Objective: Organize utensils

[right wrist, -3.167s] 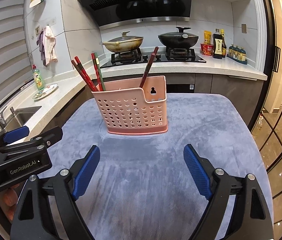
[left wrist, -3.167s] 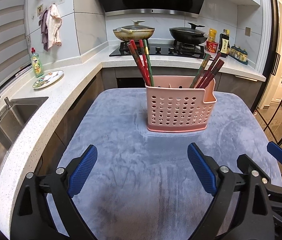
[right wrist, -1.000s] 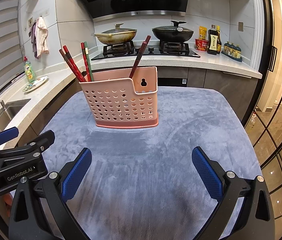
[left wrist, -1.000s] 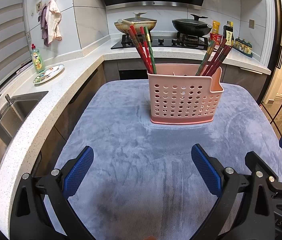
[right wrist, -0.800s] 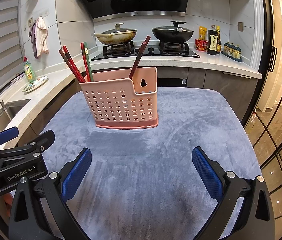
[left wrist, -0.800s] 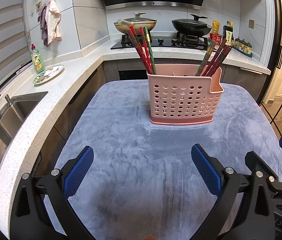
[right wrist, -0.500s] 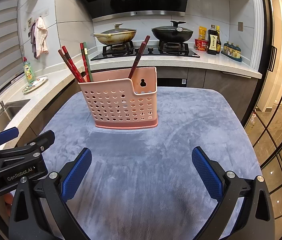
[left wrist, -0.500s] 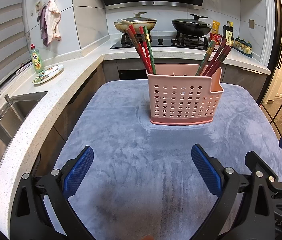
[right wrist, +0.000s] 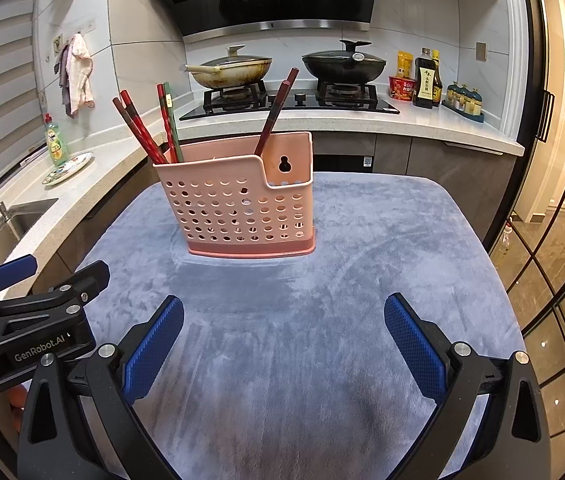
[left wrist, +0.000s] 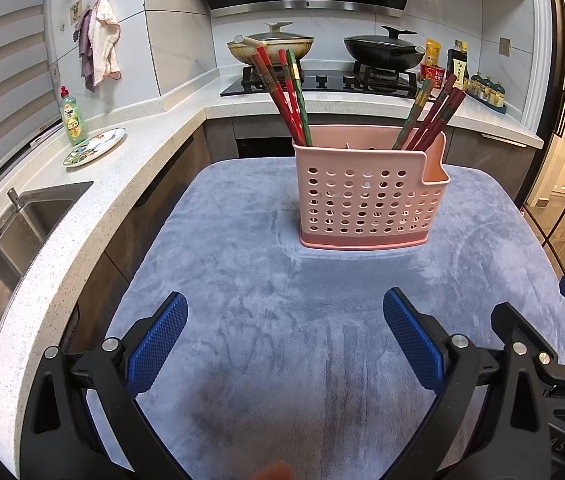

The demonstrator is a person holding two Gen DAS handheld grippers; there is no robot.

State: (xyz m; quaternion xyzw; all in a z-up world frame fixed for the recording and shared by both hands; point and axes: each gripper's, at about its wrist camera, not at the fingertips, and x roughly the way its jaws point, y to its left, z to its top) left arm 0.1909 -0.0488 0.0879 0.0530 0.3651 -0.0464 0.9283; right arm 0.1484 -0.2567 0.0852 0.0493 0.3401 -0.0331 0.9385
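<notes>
Our left gripper point(left wrist: 284, 326) and right gripper point(right wrist: 282, 328) both hang wide apart, holding nothing. The pink caddy point(left wrist: 370, 196) stands far ahead, chopsticks point(left wrist: 286, 92) at both ends.

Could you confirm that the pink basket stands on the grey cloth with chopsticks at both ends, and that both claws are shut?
Not quite: both claws are open. The left claw and right claw have their jaws spread wide, as each wrist view shows. The pink basket does stand on the grey cloth with chopsticks at both ends.
</notes>
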